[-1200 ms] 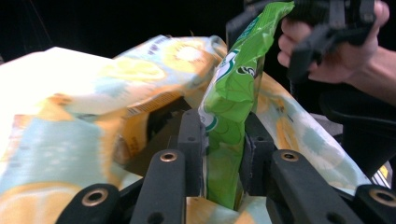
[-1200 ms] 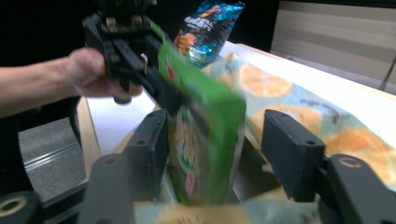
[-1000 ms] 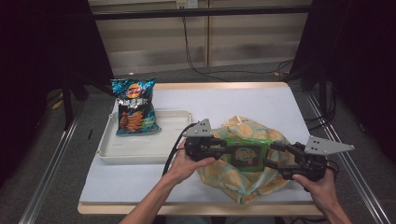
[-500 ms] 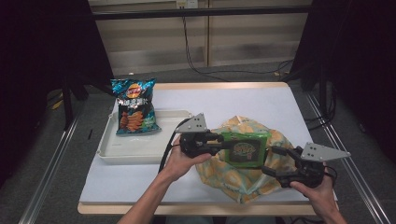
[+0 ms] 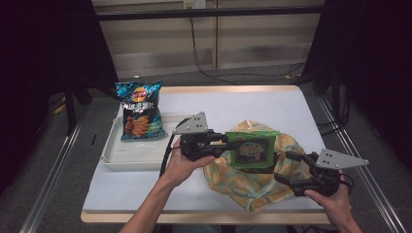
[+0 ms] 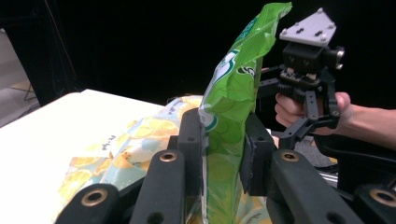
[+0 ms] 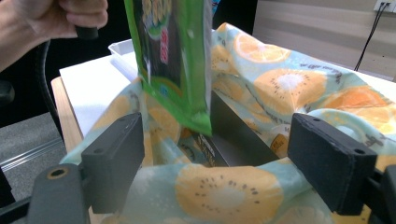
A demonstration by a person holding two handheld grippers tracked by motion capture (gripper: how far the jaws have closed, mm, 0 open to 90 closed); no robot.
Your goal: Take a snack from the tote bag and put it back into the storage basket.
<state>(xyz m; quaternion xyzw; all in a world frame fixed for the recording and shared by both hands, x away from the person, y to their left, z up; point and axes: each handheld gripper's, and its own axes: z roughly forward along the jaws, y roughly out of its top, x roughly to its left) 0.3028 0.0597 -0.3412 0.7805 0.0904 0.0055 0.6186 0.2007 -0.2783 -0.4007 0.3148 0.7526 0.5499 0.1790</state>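
**Green snack bag held above the fruit-print bag**

High view, lower right of the frame: the right gripper (image 5: 287,169) sits in the person's right hand (image 5: 335,206) at the near table edge, its jaws apart with nothing pressed between them; they have just been opening. Its jaw tips point toward the fruit-print bag (image 5: 252,187), a soft bag with orange slices on pale blue, which lies crumpled on the white table (image 5: 301,111) in the lower middle.

Just above that bag, in the centre of the frame, hangs the green snack bag (image 5: 251,149), with a dark panel on its face. The left gripper (image 5: 224,140), held by the left hand (image 5: 182,162), is clamped on the left edge of the packet.

Left gripper view shows this grip up close: the two black jaws at the bottom centre squeeze the green snack bag (image 6: 229,121) between them, and the packet stands up toward the top of the frame. Behind it, at the upper right, is the right gripper (image 6: 303,100) with its grey plate.

Right gripper view has the open jaws at lower left and lower right, the packet's lower corner (image 7: 187,107) dangling between them without touching either, over the open mouth of the fruit-print bag (image 7: 280,88).

Farther back in the high view, at the middle left, a white tray (image 5: 141,155) rests on the table, and a blue chip bag (image 5: 140,109) leans at its far end.
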